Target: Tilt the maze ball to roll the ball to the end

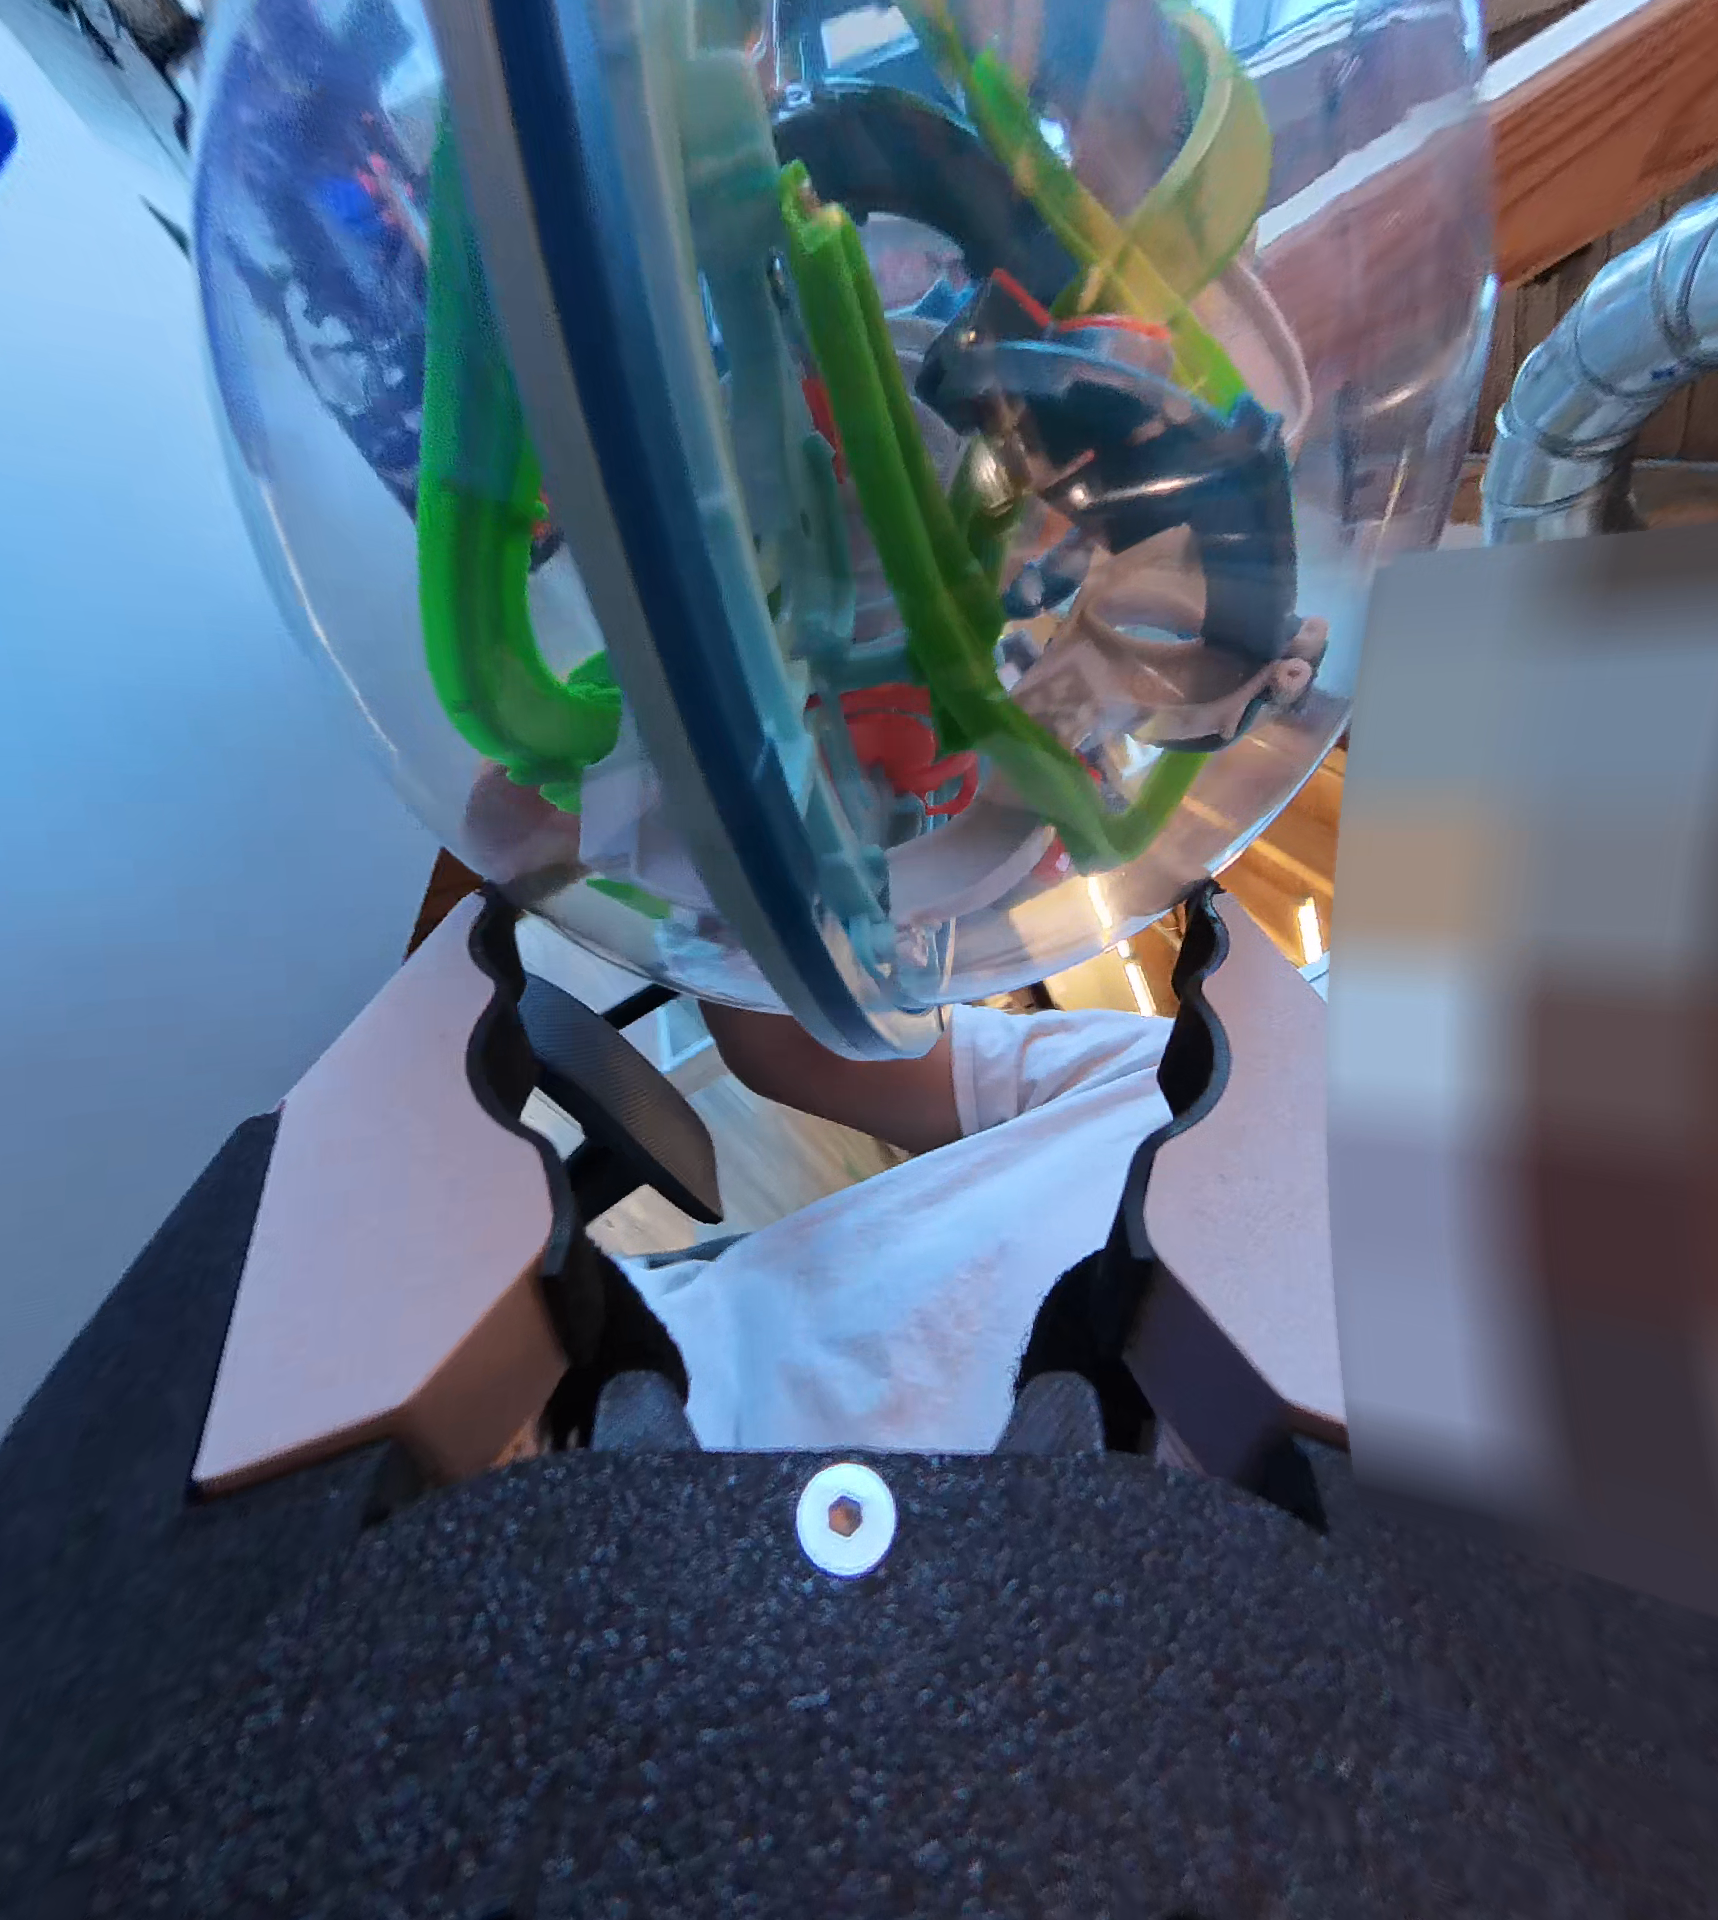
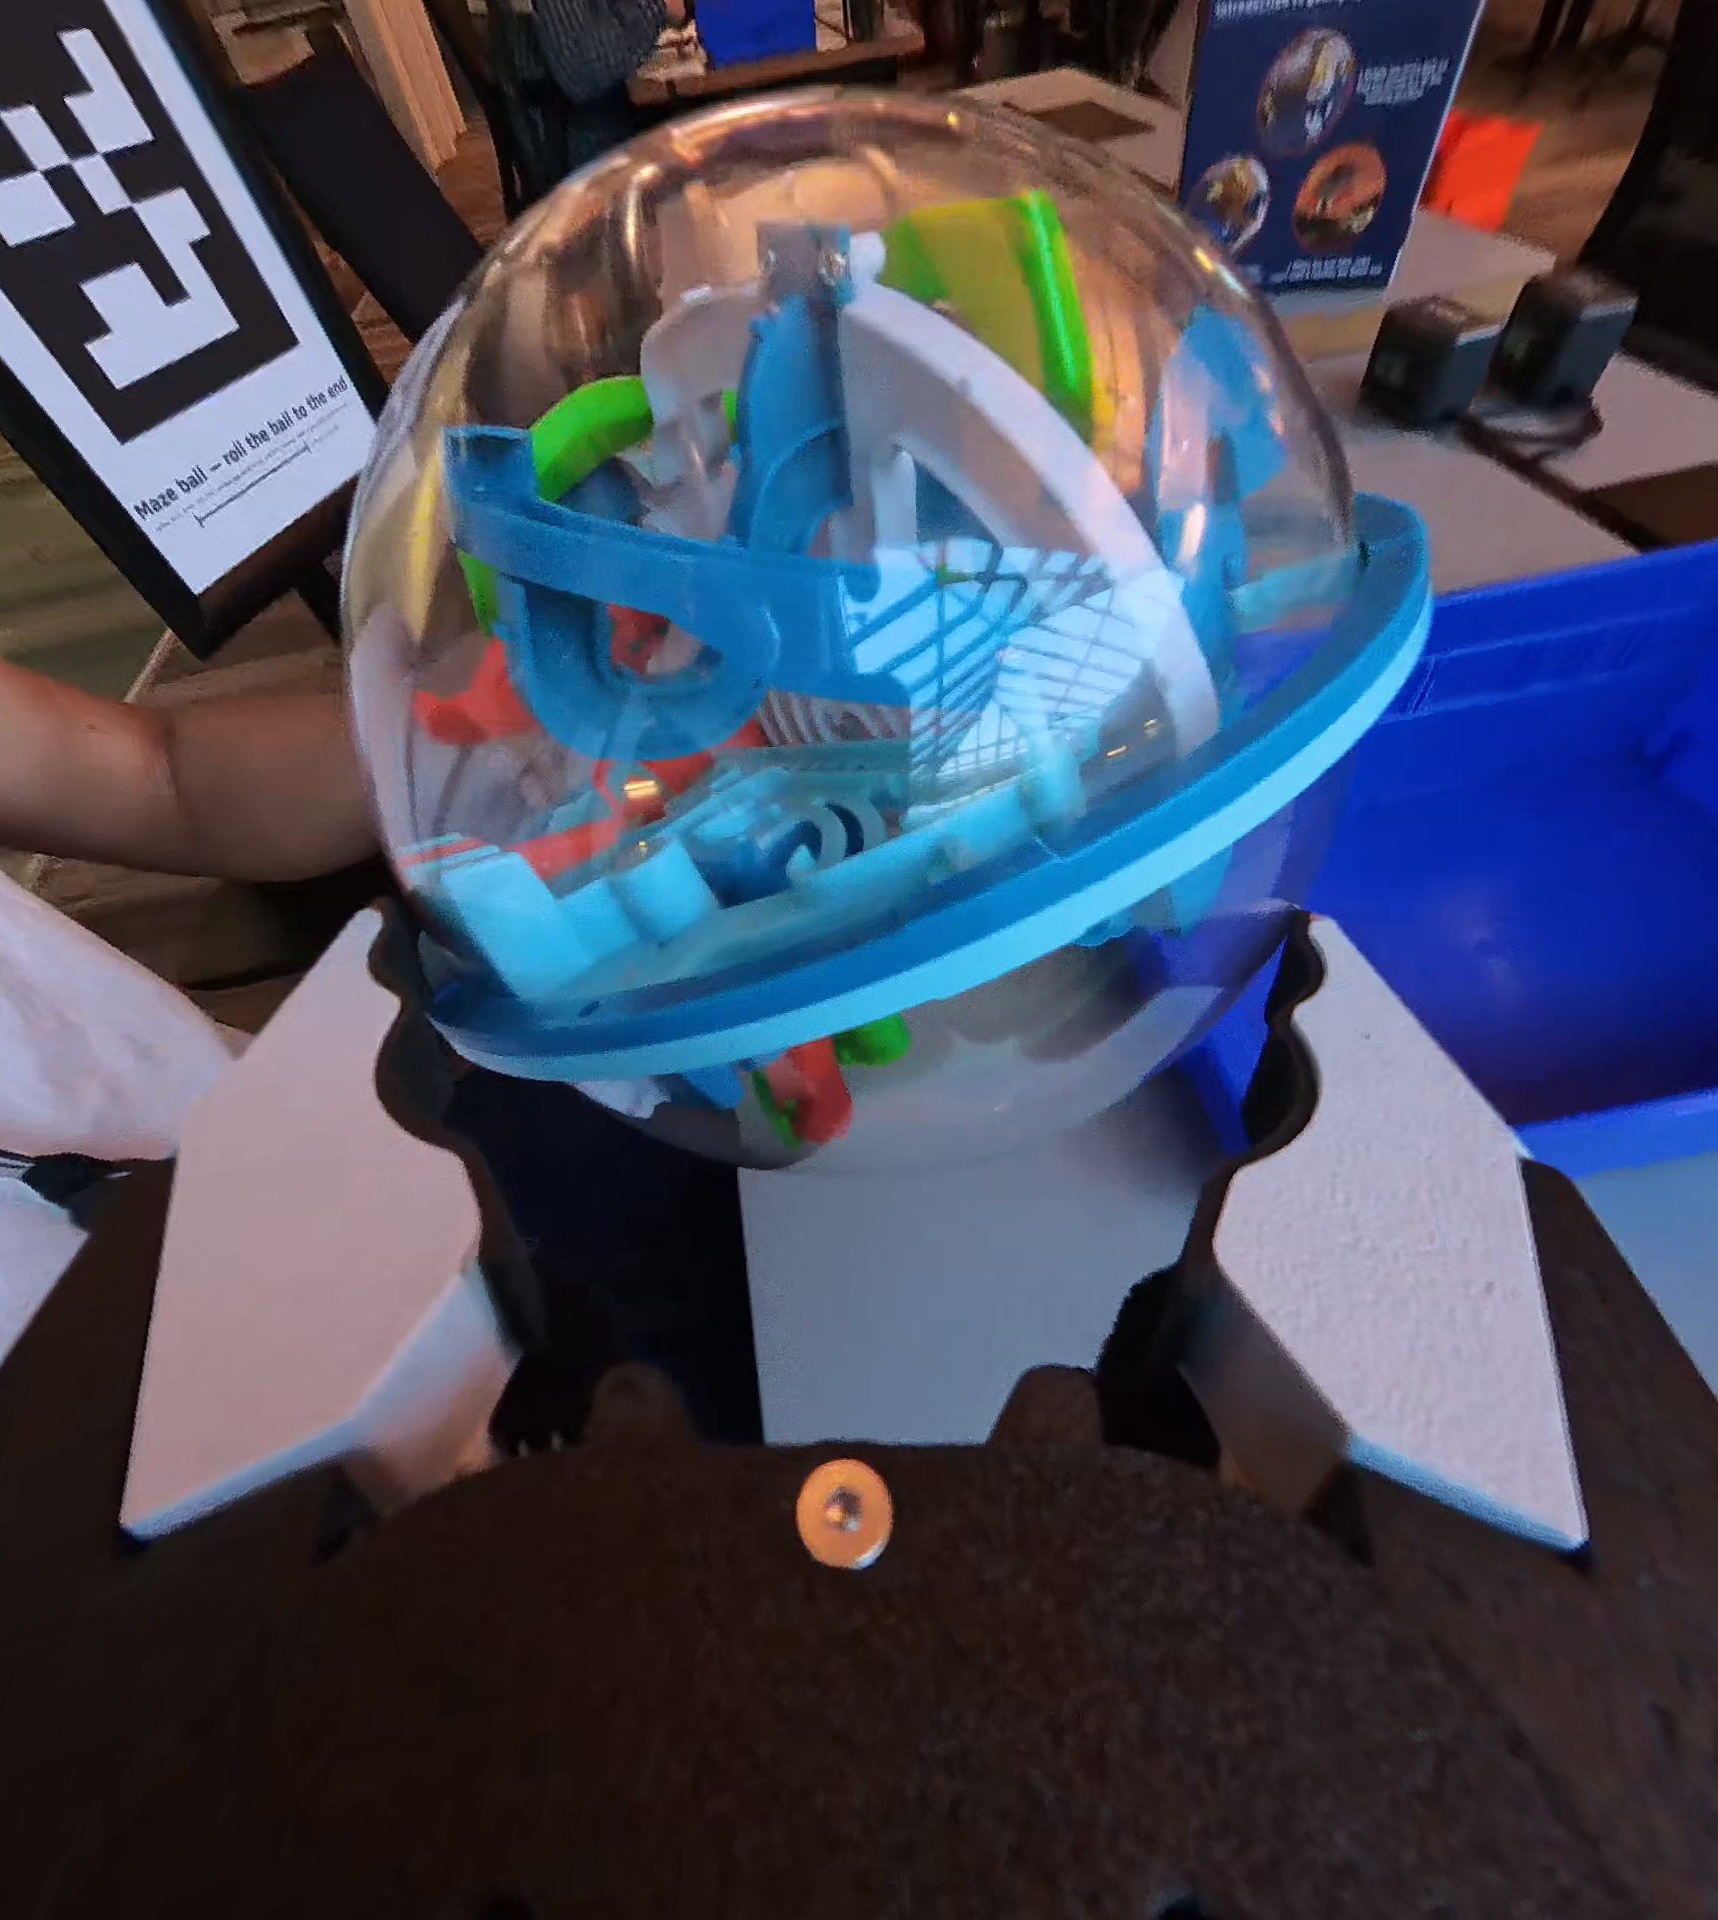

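The maze ball (image 2: 855, 644) is clamped between both grippers' spread fingers (image 1: 512, 1029), lifted off the counter so it can be tilted freely.

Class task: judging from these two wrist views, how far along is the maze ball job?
Done: the maze ball is off the table, held between the left hand-held gripper and the right hand-held gripper. In hand: tilting; its blue equator band slants in the right view and runs steeply in the left. Left: reaching the end. The small ball inside cannot be made out, so progress is unclear.
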Action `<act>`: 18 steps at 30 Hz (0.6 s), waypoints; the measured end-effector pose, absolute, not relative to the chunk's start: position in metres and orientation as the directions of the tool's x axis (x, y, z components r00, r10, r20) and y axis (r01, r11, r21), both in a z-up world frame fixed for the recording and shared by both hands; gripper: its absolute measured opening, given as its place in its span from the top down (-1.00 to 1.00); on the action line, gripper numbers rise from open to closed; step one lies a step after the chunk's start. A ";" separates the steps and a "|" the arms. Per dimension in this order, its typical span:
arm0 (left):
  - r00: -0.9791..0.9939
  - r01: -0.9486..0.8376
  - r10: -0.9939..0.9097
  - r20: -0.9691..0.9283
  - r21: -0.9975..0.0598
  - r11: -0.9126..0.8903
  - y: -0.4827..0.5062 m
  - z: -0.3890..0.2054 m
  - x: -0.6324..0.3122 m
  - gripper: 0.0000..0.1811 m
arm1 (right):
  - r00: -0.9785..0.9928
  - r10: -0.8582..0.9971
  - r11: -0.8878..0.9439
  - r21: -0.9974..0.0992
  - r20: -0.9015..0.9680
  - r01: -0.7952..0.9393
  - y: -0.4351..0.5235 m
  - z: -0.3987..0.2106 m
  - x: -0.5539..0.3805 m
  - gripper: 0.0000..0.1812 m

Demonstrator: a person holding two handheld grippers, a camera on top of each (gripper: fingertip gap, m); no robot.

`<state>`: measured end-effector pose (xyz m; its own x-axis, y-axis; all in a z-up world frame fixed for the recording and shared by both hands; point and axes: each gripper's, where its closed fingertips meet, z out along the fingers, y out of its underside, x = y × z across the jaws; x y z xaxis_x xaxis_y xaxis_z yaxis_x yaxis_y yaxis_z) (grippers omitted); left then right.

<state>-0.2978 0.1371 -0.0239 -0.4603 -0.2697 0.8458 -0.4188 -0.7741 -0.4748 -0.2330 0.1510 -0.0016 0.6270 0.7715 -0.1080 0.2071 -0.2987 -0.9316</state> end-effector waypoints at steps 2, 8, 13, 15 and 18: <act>-0.463 -0.415 -0.309 0.831 -0.511 -0.753 0.135 -0.024 -0.299 -0.35 | 0.621 0.781 -0.249 -0.942 -0.059 0.224 0.149 -0.001 -0.234 -0.71; -0.479 -0.393 -0.390 0.786 -0.590 -0.706 0.132 -0.017 -0.304 -0.33 | 0.595 0.798 -0.056 -0.971 0.097 0.233 0.143 0.010 -0.237 -0.70; -0.489 -0.376 -0.427 0.761 -0.625 -0.684 0.130 -0.012 -0.304 -0.31 | 0.587 0.792 0.015 -0.967 0.167 0.255 0.138 0.016 -0.238 -0.69; -0.482 -0.375 -0.430 0.763 -0.623 -0.686 0.131 -0.011 -0.304 -0.31 | 0.586 0.785 0.031 -0.957 0.201 0.287 0.137 0.016 -0.236 -0.70; -0.492 -0.368 -0.400 0.773 -0.601 -0.709 0.135 -0.009 -0.306 -0.28 | 0.582 0.777 0.064 -0.951 0.239 0.304 0.133 0.019 -0.235 -0.69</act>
<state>-0.3059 0.1352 -0.0092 -0.4923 -0.4001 0.7730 -0.3678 -0.7093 -0.6014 -0.2354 0.1327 0.0190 0.5823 0.7771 0.2386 0.3036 0.0644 -0.9506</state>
